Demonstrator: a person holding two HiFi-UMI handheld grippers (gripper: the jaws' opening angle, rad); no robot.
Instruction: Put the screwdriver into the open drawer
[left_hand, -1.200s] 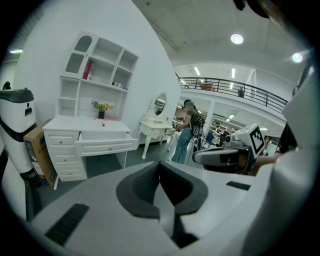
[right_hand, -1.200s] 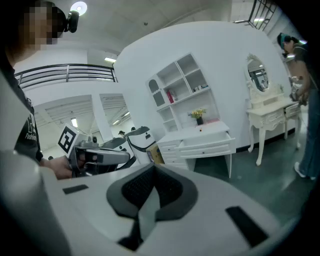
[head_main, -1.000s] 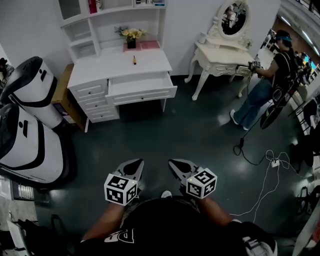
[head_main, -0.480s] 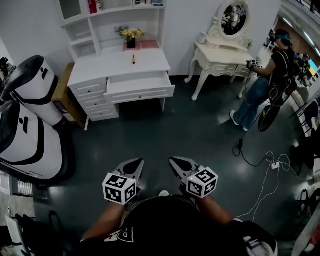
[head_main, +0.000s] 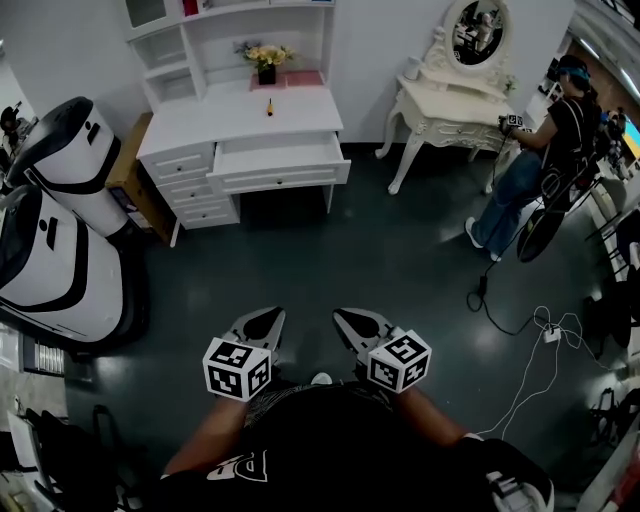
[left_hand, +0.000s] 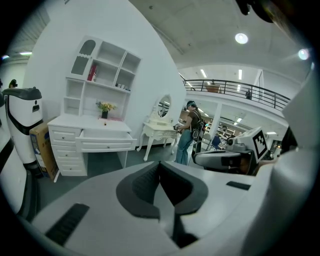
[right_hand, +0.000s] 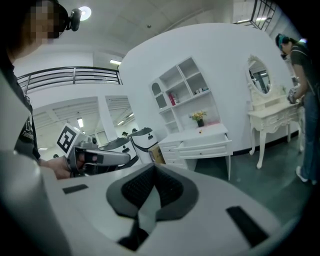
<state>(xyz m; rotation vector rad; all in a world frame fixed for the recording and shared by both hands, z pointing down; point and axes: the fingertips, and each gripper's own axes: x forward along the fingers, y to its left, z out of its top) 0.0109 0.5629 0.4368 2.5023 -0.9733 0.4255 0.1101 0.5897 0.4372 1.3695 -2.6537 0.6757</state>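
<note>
The screwdriver (head_main: 269, 107), small with a yellow handle, lies on top of the white desk (head_main: 200, 125) at the far side of the room. Below it the desk's wide drawer (head_main: 280, 160) stands pulled open. My left gripper (head_main: 262, 320) and right gripper (head_main: 352, 322) are side by side low in the head view, far from the desk, both shut and empty. In the left gripper view the jaws meet at the left gripper (left_hand: 160, 165), with the drawer (left_hand: 107, 141) ahead. The right gripper (right_hand: 154, 167) also points at the desk (right_hand: 200, 134).
Two big white-and-black machines (head_main: 60, 200) stand at the left, beside a brown box (head_main: 125, 170). A white dressing table with a mirror (head_main: 455, 100) stands right of the desk, and a person (head_main: 540, 170) works at it. Cables (head_main: 530, 340) trail over the dark floor at the right.
Both grippers have moved a little forward toward the desk, still shut and side by side. The person at the dressing table has shifted slightly.
</note>
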